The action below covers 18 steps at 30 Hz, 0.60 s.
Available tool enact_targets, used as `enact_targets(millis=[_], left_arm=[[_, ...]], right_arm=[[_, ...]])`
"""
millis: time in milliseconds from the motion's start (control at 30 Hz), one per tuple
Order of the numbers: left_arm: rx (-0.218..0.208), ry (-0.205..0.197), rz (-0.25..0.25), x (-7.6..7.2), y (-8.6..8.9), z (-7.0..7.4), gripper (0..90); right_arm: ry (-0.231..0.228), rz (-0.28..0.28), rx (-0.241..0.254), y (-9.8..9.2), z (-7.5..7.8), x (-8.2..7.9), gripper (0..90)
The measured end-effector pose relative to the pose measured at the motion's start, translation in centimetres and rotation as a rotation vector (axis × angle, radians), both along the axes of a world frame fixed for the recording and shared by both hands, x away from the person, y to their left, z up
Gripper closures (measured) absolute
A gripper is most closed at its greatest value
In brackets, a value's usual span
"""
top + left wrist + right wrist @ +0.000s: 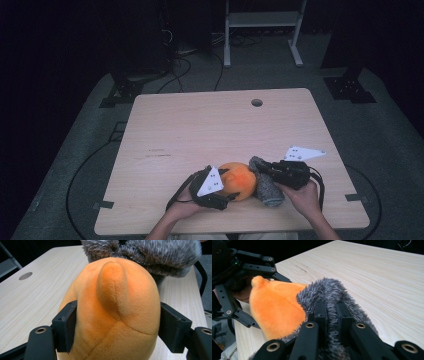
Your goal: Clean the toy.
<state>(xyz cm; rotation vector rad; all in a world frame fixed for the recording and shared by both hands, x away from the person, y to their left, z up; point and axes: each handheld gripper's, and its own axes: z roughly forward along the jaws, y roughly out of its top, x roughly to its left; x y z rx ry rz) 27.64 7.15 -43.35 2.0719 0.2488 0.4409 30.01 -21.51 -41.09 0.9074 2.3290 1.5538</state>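
An orange plush toy [239,179] with a shaggy grey fur part [265,184] lies near the front edge of a light wooden table [200,130], between the two hand-held grippers. In the left gripper view the orange body [112,312] fills the space between the two black jaws, whose pads sit against its flanks on either side; a rounded orange nub stands out on the top of it, and the grey fur [150,255] lies just beyond. The left gripper [220,192], with its white three-cornered plate on top, is clamped on the orange end of the toy. The right gripper [267,172] comes in from the other side. In the right gripper view its jaws stand close together, pinching a tuft of the grey fur [329,297], with the orange body [274,307] and the left gripper's black linkage [239,272] behind. Both of the person's hands enter from the table's front edge, the right hand [302,192] wrapped around its gripper body. A round cable hole [257,102] sits near the table's far edge. Beyond the table, a white metal frame [262,30] stands on the dark grey floor.
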Motion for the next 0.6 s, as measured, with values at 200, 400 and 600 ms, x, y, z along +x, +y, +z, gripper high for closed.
enact_targets(millis=[200, 400, 600], left_arm=[[-0.019, 0.015, 0.012, 0.2, 0.3, 0.0, 24.4], [-0.049, 0.047, 0.038, 0.7, 0.7, 0.1, 23.3], [-0.035, 0.029, 0.014, 0.4, 0.4, -0.1, 24.6]], right_arm=[[-0.014, 0.021, 0.019, 0.5, 0.7, -0.5, 81.3], [0.046, -0.015, 0.006, -0.5, -0.6, 0.5, 81.3], [0.012, 0.020, 0.035, 0.0, 0.3, -0.1, 81.3]])
